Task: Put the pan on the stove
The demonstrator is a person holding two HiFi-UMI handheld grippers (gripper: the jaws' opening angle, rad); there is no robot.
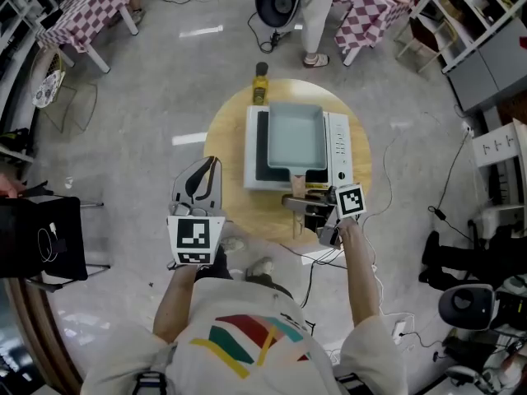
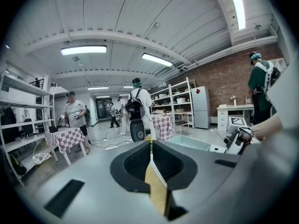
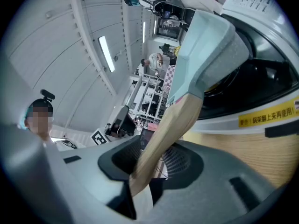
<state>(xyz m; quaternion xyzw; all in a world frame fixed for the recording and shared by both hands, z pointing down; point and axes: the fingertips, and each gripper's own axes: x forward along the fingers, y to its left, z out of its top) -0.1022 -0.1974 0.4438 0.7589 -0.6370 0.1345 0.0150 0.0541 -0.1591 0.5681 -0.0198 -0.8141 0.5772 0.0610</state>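
Observation:
A pale blue-green square pan (image 1: pixel 295 134) sits on the black top of a white stove (image 1: pixel 339 148) on a round wooden table (image 1: pixel 230 130). Its wooden handle (image 1: pixel 296 184) points toward me. My right gripper (image 1: pixel 306 202) is shut on that handle, which runs up between the jaws in the right gripper view as a wooden handle (image 3: pixel 163 132) leading to the pan (image 3: pixel 205 45) over the stove (image 3: pixel 261 113). My left gripper (image 1: pixel 210 166) hovers at the table's left edge, well clear of the pan. In its own view the left gripper (image 2: pixel 150 146) is shut with nothing held.
A yellow bottle (image 1: pixel 260 84) with a dark cap stands on the table just behind the stove. A cable trails over the floor to the right. Checkered tables (image 1: pixel 82 15) stand at the back, and a person (image 1: pixel 313 23) stands beyond the round table.

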